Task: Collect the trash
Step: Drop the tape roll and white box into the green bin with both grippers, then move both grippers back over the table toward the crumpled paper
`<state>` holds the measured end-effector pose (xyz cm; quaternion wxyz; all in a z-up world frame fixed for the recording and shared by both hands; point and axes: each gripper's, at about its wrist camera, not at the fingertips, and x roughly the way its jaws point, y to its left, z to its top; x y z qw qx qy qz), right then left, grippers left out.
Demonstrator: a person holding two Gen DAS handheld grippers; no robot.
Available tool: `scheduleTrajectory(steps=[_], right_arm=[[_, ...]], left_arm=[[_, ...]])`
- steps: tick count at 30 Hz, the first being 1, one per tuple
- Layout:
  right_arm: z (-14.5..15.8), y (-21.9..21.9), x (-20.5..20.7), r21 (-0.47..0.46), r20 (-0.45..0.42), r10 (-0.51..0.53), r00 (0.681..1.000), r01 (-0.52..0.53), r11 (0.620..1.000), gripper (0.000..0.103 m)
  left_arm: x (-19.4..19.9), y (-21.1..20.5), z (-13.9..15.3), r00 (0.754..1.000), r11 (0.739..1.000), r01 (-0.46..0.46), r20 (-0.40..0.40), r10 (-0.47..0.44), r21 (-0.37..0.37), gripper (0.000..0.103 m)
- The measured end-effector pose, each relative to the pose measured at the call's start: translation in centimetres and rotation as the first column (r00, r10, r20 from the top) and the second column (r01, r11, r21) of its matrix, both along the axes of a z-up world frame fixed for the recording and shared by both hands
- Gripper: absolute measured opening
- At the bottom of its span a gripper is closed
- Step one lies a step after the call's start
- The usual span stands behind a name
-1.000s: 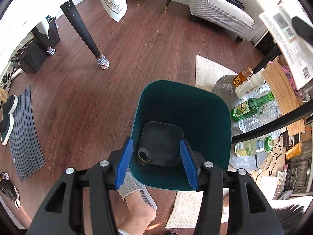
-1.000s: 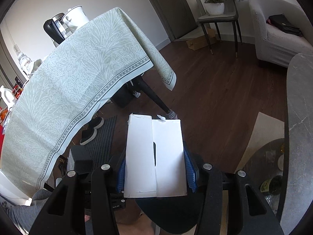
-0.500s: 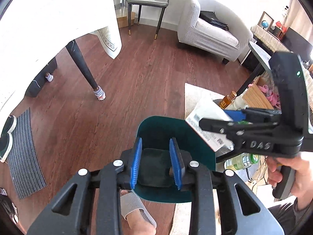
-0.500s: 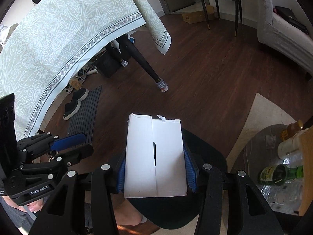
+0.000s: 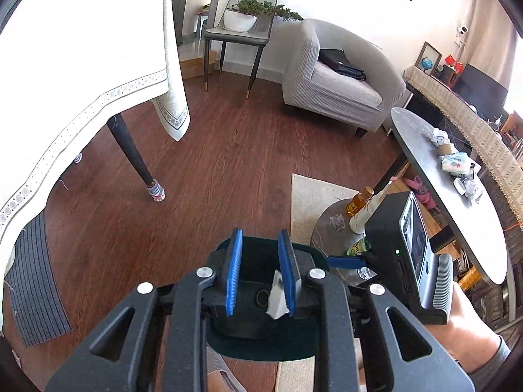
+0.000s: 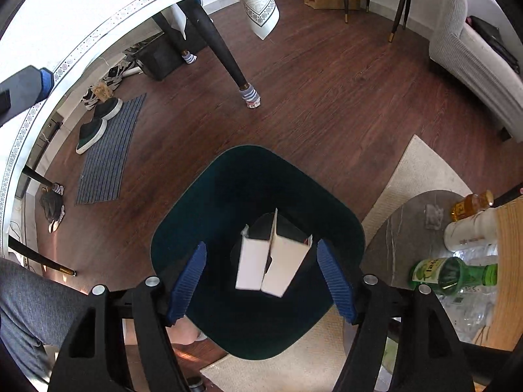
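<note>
I have my right gripper [image 6: 261,281] hanging over the dark green bin [image 6: 209,202], pointed steeply down; its jaws have just been opening and now stand spread, the blue pads [image 6: 188,276] clear of the white carton [image 6: 273,258] on both sides; the carton sits loose between them, inside the bin's mouth, its folded flap edge uppermost and its outline slightly blurred; I cannot tell whether it touches the bin floor; in the left wrist view a pale corner of the carton [image 5: 277,297] shows inside the bin [image 5: 261,346], beside a small dark ring [image 5: 262,298] lying on the bottom; my left gripper [image 5: 261,274] is above the near side of the bin, its jaws having just been closing, now narrow with a gap left and nothing pinched between them; the carton corner seen past the right pad is down in the bin, not in the grip; the bin stands on the wooden floor [image 6: 327,98] with one corner over a beige rug [image 6: 421,176]; just beside it a low round grey counter [image 6: 402,228] carries a green glass bottle [image 6: 454,276] lying on its side, an amber bottle [image 6: 472,207] and a white bottle [image 6: 474,233]; further right a long grey counter [image 5: 425,150] carries crumpled paper [image 5: 439,137] and a tissue pack [image 5: 456,163]; a foot [image 6: 186,330] of the person shows under the bin's near edge
</note>
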<state>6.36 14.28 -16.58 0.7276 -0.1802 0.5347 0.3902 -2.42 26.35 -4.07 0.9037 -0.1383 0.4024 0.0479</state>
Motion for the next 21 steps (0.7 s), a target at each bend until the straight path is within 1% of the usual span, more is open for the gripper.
scheduleTrajectory(steps=[5,8,13,15,19,21], right_arm=[[0.6,-0.7,0.0,0.014,0.001,0.005,1.0,-0.005,1.0,0.071],[1.9,-1.1,-0.1,0.048,0.014,0.008,1.0,-0.009,0.999,0.071],[5.4,-2.2,-0.5,0.132,0.063,0.013,0.998,-0.021,0.991,0.071],[7.0,-2.9,-0.6,0.169,0.091,0.014,0.996,-0.029,0.985,0.065],[10.4,-4.4,-1.1,0.194,0.19,0.001,0.982,-0.039,0.98,0.062],[11.9,-5.6,-1.0,0.221,0.218,-0.021,0.976,-0.028,0.975,0.059]], left_arm=[[0.2,-0.3,1.3,0.999,1.0,-0.012,0.03,0.013,-0.008,0.025],[0.5,-0.5,2.0,0.999,1.0,-0.016,0.049,0.016,-0.015,0.024],[1.1,-1.4,3.6,0.996,1.0,-0.011,0.088,0.012,-0.009,0.024],[1.4,-2.0,4.2,0.995,1.0,-0.011,0.103,0.01,0.003,0.024],[1.9,-3.1,5.1,0.992,1.0,-0.007,0.13,0.004,0.021,0.024],[2.2,-3.6,5.6,0.989,1.0,0.003,0.145,-0.006,0.019,0.025]])
